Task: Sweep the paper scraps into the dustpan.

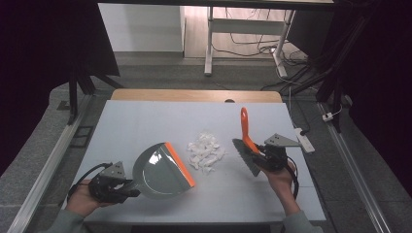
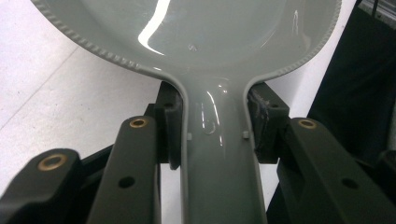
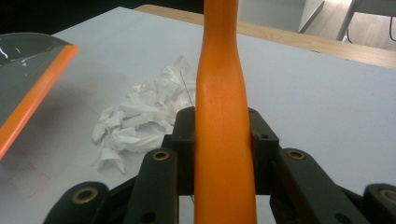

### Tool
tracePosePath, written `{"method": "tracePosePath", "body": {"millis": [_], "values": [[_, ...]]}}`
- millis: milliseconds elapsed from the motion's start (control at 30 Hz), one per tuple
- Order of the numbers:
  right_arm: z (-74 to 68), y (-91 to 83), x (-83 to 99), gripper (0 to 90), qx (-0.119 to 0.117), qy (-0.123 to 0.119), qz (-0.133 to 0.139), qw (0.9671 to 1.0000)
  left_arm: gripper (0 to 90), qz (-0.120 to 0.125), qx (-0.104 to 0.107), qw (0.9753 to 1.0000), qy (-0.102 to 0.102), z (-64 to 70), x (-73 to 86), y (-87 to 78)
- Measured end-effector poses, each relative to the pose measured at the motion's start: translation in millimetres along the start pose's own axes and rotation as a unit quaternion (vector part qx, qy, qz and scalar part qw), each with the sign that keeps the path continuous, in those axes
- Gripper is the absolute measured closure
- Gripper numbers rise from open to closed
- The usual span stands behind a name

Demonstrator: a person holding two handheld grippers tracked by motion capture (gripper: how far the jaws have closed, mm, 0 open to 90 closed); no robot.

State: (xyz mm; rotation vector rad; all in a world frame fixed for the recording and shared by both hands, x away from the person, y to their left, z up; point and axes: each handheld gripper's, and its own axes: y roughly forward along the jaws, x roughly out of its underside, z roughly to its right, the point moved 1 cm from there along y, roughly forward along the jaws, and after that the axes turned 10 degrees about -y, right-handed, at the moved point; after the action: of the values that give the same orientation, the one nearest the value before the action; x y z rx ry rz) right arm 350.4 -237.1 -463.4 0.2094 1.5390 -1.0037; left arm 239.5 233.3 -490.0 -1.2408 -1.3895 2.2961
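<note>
We see the left gripper (image 1: 127, 188) at the near left of the white table (image 1: 145, 121), its jaws closed on the grey handle of a dustpan (image 1: 163, 170). In the left gripper view the pads (image 2: 170, 123) press both sides of that handle. The dustpan's orange lip (image 1: 180, 164) faces right, toward a pile of crumpled white paper scraps (image 1: 206, 151) lying near the middle of the table. At the right, the right gripper (image 1: 260, 156) clamps the orange handle of a brush (image 1: 247, 141), whose grey bristles sit just right of the scraps. In the right gripper view the brush handle (image 3: 222, 116) runs straight up between the jaws, with the scraps (image 3: 140, 119) to its left.
</note>
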Motion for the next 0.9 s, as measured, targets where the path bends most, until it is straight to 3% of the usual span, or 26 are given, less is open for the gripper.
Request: {"method": "tracePosePath", "body": {"millis": [567,700,900], "values": [[10.8,27.9,-16.2,70.3,0.003,0.001,-0.015,0.9999,61.5,-0.025,0.007,0.9994,-0.024,-10.1,1.7,14.0],[14.9,45.2,-21.0,70.3,-0.001,0.009,-0.023,0.9997,61.5,-0.03,0.011,0.9992,-0.024,-11.4,0.9,17.7],[15.1,66.2,-28.0,70.3,0.001,0.003,-0.044,0.999,61.5,-0.04,0.019,0.9989,-0.018,-14.6,-2.5,24.2]]}}
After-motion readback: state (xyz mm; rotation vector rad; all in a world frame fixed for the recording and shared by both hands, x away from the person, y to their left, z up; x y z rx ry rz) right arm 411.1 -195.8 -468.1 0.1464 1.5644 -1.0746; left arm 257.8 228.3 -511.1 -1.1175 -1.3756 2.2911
